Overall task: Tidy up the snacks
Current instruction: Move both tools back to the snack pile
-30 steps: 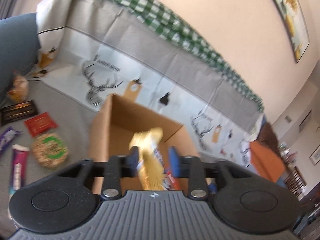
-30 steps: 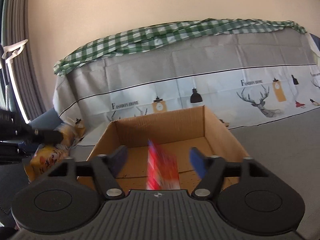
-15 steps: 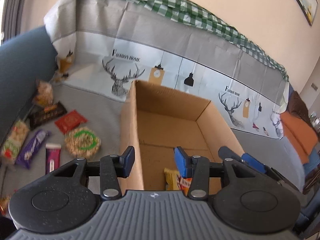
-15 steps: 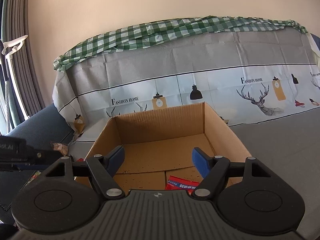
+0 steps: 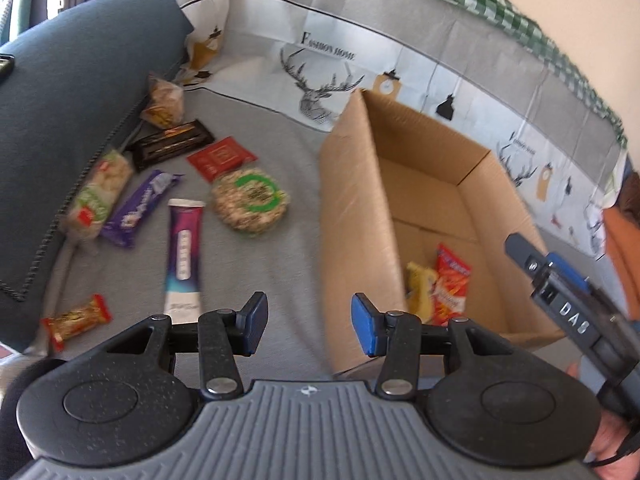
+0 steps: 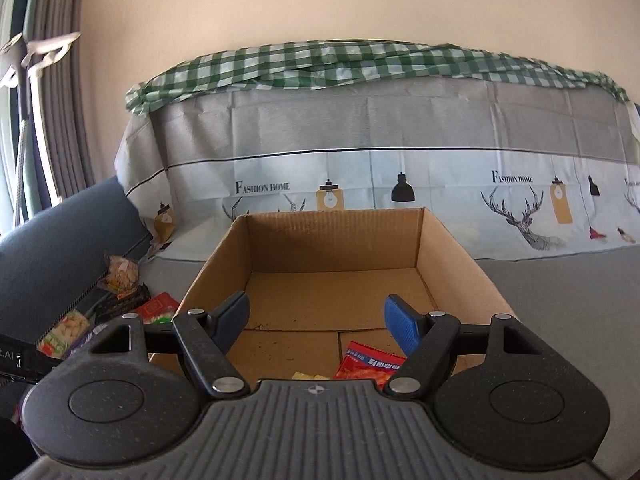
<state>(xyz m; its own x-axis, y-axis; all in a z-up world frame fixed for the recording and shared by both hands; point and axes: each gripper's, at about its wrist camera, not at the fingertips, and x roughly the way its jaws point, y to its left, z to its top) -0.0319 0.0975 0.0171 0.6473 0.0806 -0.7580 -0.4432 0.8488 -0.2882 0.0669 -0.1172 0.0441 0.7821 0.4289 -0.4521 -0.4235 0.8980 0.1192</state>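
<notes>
An open cardboard box (image 5: pixel 356 216) stands on the grey sofa seat; it also shows in the right wrist view (image 6: pixel 336 240). Inside lie a yellow packet (image 5: pixel 418 288) and a red packet (image 5: pixel 452 276), the red one also seen from the right wrist (image 6: pixel 368 364). My left gripper (image 5: pixel 308 320) is open and empty, above the seat just left of the box. My right gripper (image 6: pixel 316 320) is open and empty over the box's near end; it shows at the right in the left wrist view (image 5: pixel 560 304). Several snacks lie left of the box, among them a round rice cake (image 5: pixel 250 200) and a purple-white bar (image 5: pixel 184 252).
Also left of the box are a purple bar (image 5: pixel 140 204), a red flat packet (image 5: pixel 222 158), a black packet (image 5: pixel 172 146), a green-white bag (image 5: pixel 98 196) and a small red-wrapped bar (image 5: pixel 76 320). A dark blue cushion (image 5: pixel 60 92) borders them. A printed cover (image 6: pixel 400 168) drapes the sofa back.
Both grippers let their packets go into the box, and the packets now lie on its floor. My left gripper has swung left toward the loose snacks. My right gripper has stayed over the box.
</notes>
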